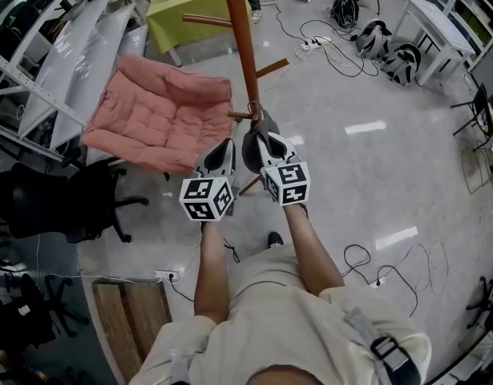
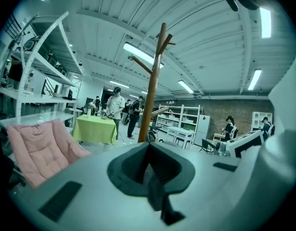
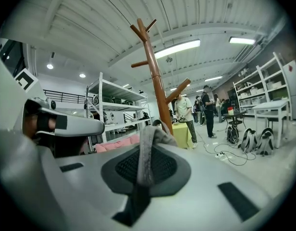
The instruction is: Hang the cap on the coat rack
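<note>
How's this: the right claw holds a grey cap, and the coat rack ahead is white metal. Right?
Not quite. The coat rack is brown wood, not white metal; the right gripper view shows it. The right claw does hold a grey cap.

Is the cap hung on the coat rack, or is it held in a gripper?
Held, not hung. The right gripper is shut on the cap; the coat rack shows only bare pegs.
</note>
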The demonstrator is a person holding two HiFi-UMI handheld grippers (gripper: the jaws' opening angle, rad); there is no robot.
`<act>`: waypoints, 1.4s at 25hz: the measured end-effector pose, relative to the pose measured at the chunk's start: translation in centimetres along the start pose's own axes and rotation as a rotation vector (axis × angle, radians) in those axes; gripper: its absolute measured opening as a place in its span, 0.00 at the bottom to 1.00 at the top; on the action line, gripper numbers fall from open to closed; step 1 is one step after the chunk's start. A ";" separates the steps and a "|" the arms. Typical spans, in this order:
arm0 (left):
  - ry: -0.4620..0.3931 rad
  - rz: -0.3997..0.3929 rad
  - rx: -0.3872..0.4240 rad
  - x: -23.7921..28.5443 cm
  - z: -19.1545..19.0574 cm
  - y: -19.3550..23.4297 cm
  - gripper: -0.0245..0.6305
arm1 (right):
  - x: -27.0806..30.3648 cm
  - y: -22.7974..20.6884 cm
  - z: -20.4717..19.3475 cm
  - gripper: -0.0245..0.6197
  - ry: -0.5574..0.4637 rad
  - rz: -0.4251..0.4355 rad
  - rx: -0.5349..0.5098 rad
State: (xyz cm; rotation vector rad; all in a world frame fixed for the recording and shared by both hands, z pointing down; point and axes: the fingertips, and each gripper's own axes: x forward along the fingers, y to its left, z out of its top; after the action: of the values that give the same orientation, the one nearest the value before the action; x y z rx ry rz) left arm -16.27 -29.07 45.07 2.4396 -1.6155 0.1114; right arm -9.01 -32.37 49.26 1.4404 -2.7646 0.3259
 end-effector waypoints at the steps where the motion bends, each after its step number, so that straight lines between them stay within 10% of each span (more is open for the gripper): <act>1: 0.002 0.000 0.001 0.1 0.0 0.0 0.05 | 0.1 -0.1 -0.1 0.05 0.004 0.001 0.002; 35: 0.035 0.032 -0.026 0.7 -1.3 1.3 0.05 | 1.7 -2.1 -3.9 0.05 0.078 -0.058 0.077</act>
State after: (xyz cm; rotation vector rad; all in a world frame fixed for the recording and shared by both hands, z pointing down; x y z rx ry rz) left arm -17.16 -29.88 46.64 2.3791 -1.6317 0.1364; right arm -8.61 -34.19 53.65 1.4863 -2.6713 0.4816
